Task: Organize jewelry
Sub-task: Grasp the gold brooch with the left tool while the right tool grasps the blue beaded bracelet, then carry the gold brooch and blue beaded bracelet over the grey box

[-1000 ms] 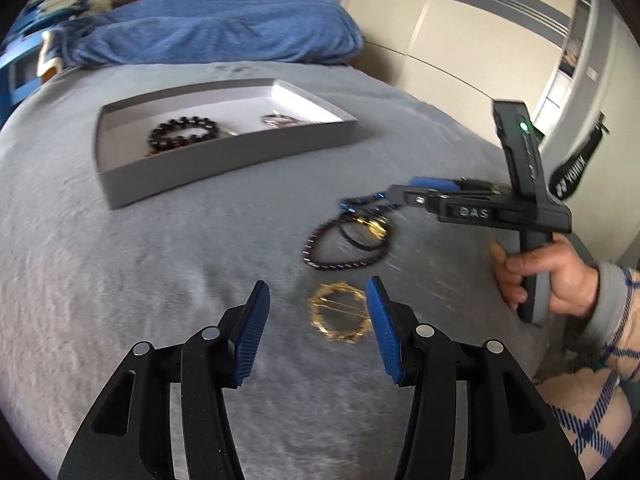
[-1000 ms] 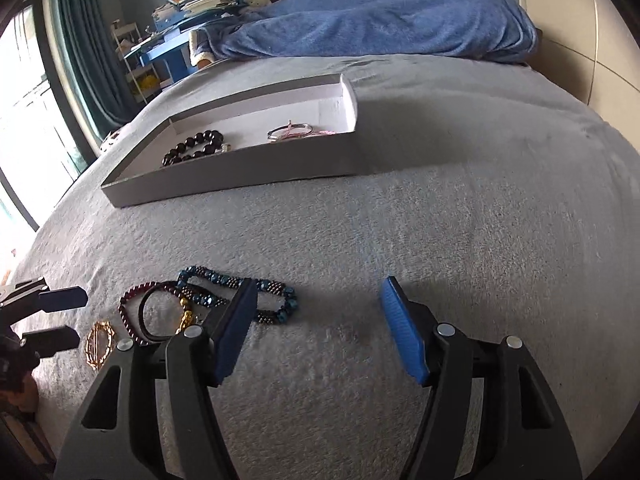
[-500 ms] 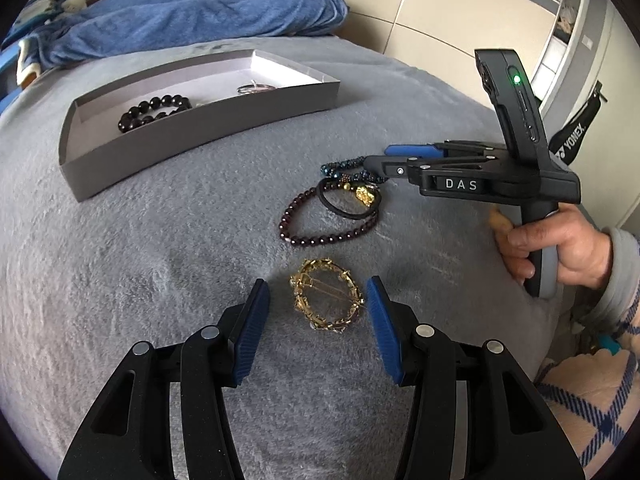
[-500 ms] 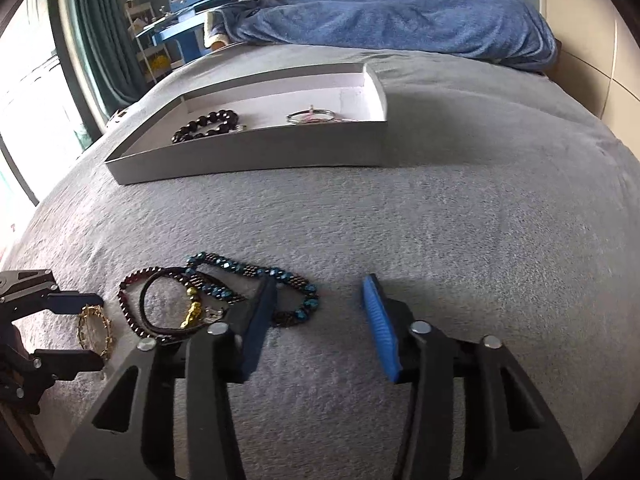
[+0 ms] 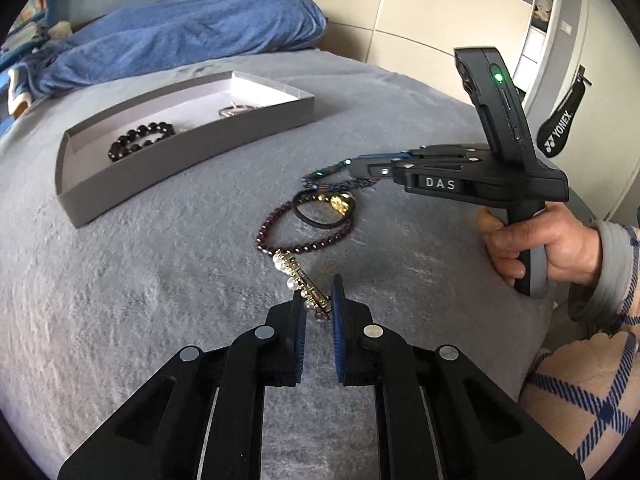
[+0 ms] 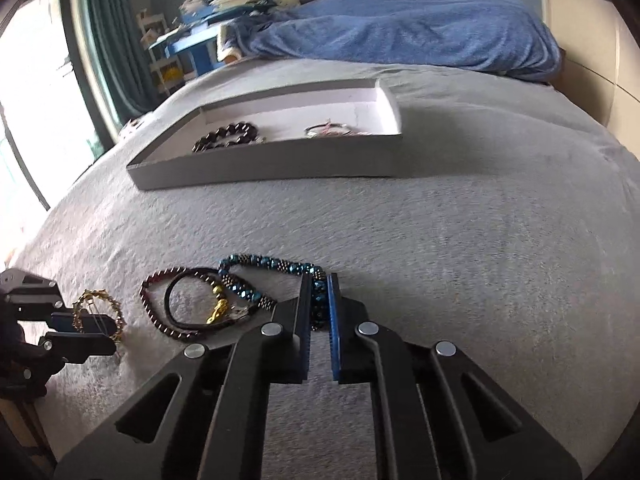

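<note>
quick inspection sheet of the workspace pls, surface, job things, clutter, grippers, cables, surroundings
surface: grey bedspread, jewelry loose on it.
job's things: grey tray holding a black bead bracelet and a thin bangle; dark red bead bracelet, black cord bracelet, blue bead bracelet and gold pearl bracelet outside it.
clutter: nothing seen.
grippers: left gripper shut on gold pearl bracelet; right gripper shut on blue bead bracelet.
cables: nothing seen.
surroundings: blue blanket, curtain, wardrobe.
</note>
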`<state>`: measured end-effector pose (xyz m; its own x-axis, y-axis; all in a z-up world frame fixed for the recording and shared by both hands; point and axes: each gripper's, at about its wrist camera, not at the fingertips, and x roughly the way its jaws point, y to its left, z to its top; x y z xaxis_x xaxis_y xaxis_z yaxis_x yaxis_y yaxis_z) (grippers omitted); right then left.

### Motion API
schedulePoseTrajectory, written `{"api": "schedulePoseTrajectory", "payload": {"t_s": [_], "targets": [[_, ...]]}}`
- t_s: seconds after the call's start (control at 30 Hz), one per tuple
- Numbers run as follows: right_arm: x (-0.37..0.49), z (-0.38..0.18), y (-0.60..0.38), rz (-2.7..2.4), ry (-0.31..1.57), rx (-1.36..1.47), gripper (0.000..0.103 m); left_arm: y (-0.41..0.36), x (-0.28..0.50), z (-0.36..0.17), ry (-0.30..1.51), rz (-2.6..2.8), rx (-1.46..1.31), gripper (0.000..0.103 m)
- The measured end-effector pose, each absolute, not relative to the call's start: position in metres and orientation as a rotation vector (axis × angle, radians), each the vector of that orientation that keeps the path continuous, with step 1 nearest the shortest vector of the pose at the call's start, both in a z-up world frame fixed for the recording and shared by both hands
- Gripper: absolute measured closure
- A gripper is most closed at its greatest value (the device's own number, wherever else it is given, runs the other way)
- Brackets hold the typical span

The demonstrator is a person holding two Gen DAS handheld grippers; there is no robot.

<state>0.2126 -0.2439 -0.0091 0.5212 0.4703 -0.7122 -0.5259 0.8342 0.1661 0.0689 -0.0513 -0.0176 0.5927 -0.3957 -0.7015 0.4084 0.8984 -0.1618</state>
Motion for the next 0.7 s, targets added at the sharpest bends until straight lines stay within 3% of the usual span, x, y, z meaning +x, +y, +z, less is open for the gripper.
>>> {"api": "schedulePoseTrajectory", "payload": {"t_s": [0.7], "targets": [[0.225,-0.009,-0.278,0.472,0.81,0.085,0.096,0.016,0.081,-0.017,0.783,-0.254,-0.122,0.091]]}}
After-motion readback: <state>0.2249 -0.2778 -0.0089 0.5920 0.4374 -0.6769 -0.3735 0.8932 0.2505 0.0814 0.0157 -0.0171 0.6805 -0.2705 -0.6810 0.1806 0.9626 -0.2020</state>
